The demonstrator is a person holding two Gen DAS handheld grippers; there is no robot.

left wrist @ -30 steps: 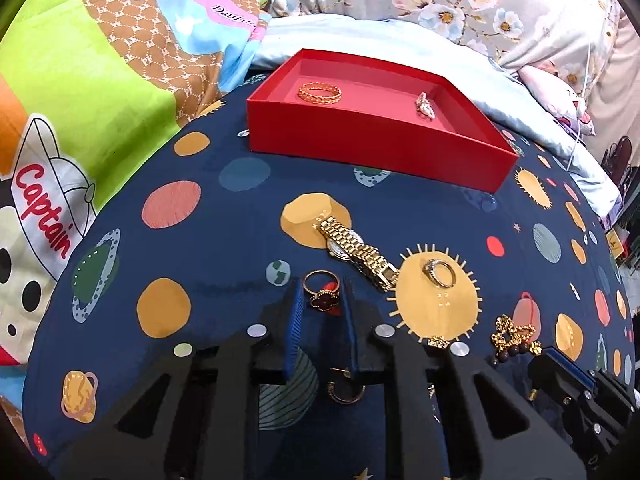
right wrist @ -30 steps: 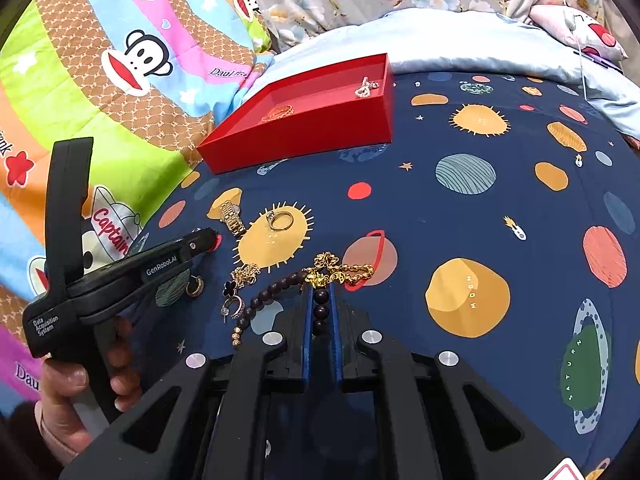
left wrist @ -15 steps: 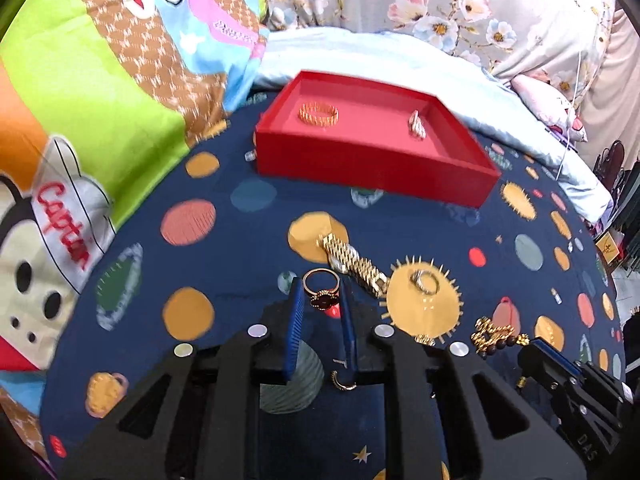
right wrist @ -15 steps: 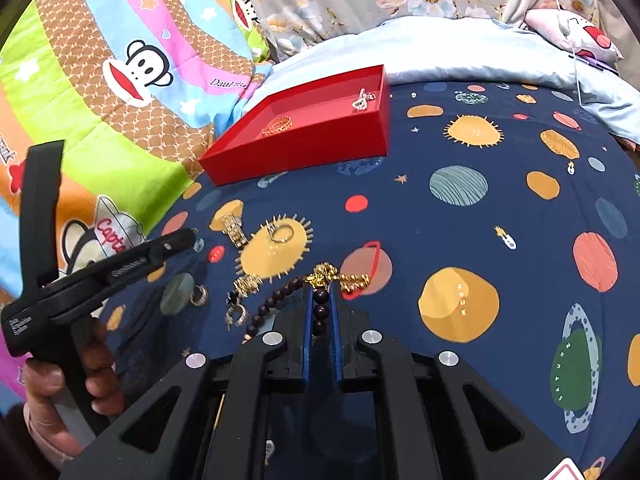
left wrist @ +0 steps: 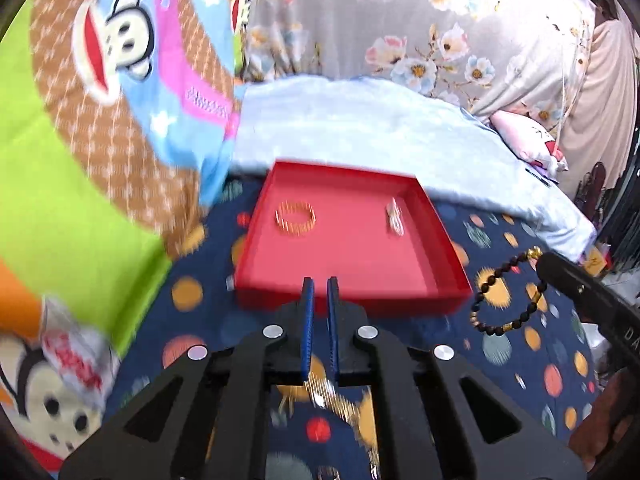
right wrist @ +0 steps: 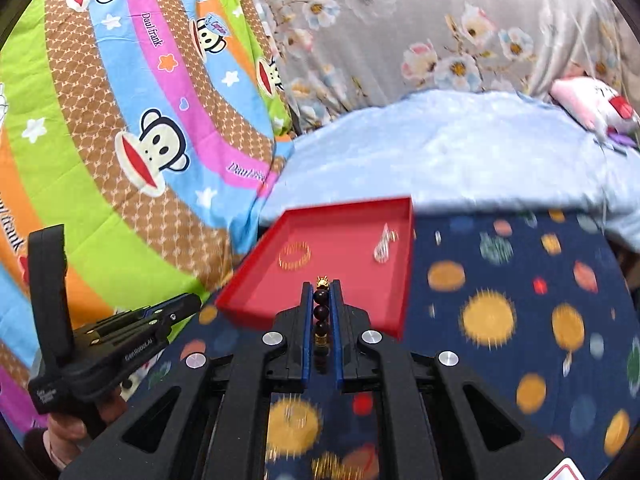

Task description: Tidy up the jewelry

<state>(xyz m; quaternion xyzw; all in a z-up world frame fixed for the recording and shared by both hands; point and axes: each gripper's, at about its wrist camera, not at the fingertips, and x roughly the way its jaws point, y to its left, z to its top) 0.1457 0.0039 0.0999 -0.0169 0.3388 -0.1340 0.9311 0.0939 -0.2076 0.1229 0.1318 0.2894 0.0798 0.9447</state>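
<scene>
Blurred gold watch (left wrist: 334, 398) under left gripper (left wrist: 320, 284)

Cartoon quilt (right wrist: 132, 128), pink stripe at 11 o'clock of the right wrist view: "Daul frank"
Same pink stripe, lower, just left of the view's centre: "Daul…", the rest hidden in a fold
Orange stripe at 9 o'clock of the right wrist view: letters ending "…frank", cut by the edge
Left gripper (right wrist: 188, 305), body, at 8 o'clock of the right wrist view: "GenRobot.AI"
Left gripper, handle end: small white label, too small to read
Right gripper (left wrist: 560, 270), body, at 4 o'clock of the left wrist view: "DA…", cut off
Quilt in the left wrist view: lettering too blurred to read
</scene>
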